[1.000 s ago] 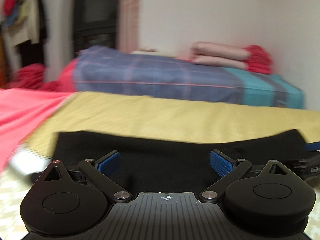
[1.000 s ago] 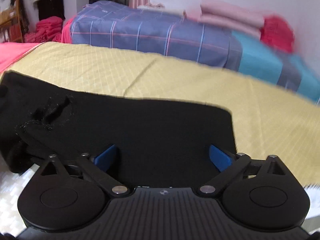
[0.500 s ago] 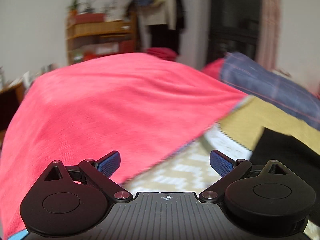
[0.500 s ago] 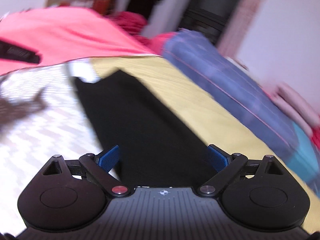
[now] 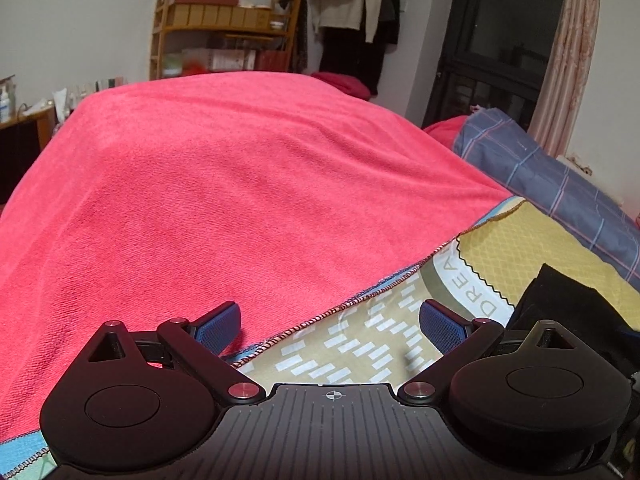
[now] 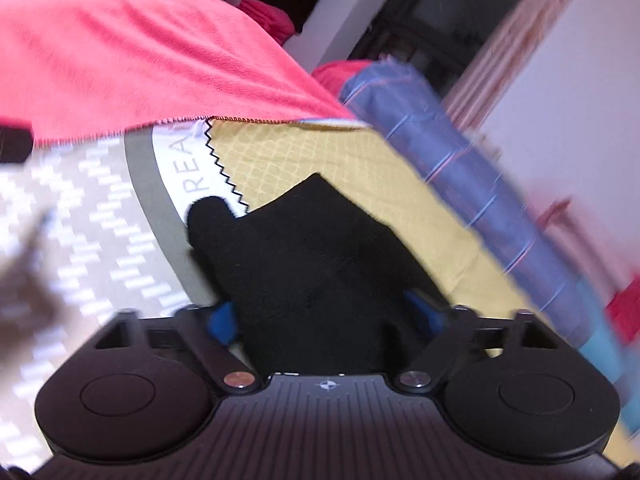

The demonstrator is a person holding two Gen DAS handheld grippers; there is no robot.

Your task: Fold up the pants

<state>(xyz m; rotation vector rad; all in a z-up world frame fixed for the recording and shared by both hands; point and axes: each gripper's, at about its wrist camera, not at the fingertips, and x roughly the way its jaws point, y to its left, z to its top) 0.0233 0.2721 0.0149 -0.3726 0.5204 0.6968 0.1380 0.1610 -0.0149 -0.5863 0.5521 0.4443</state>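
Note:
The black pants [image 6: 320,248] lie folded on a yellow quilted cloth [image 6: 320,152], their end reaching onto the patterned mat. My right gripper [image 6: 326,316] is open, its blue pads on either side of the pants' near part, which lies between them. In the left wrist view only a corner of the pants [image 5: 560,300] shows at the right edge. My left gripper [image 5: 330,324] is open and empty, turned away from the pants over the patterned mat [image 5: 360,344] and the red blanket's edge.
A large red blanket [image 5: 240,200] covers the bed to the left. A blue plaid quilt [image 5: 560,184] lies behind the yellow cloth. A wooden shelf [image 5: 224,36] and hanging clothes [image 5: 352,20] stand by the far wall.
Both grippers have swung left. The left one has turned off the pants toward the red blanket. The right one has come down lower on the pants, whose fabric now lies between its pads.

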